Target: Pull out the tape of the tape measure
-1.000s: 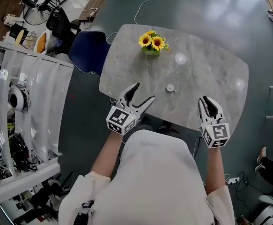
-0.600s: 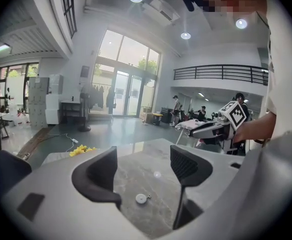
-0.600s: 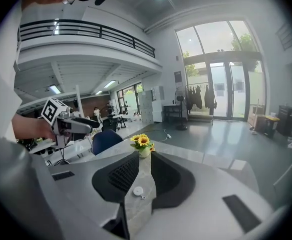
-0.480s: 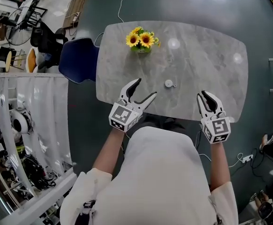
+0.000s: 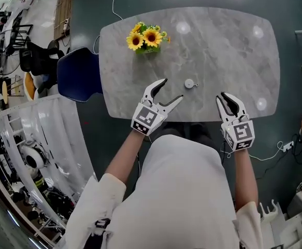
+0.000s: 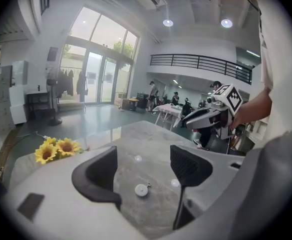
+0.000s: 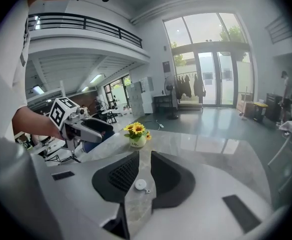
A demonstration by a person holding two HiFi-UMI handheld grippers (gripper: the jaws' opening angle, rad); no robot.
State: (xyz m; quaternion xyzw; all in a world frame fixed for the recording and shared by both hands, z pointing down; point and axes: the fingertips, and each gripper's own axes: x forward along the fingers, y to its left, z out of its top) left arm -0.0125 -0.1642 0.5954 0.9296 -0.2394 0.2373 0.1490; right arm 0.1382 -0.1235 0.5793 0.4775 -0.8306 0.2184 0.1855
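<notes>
On the table (image 5: 228,40), tape measure (image 5: 189,83) lies free. Both empty grippers have sunk nearer: left gripper (image 5: 172,89), 8 o'clock, wide open; right gripper (image 5: 227,98), 4 o'clock, narrowly parted. Likely approach.

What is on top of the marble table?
A round tape measure and a vase of sunflowers sit on the table. The left gripper and right gripper cover parts of its near edge.
</notes>
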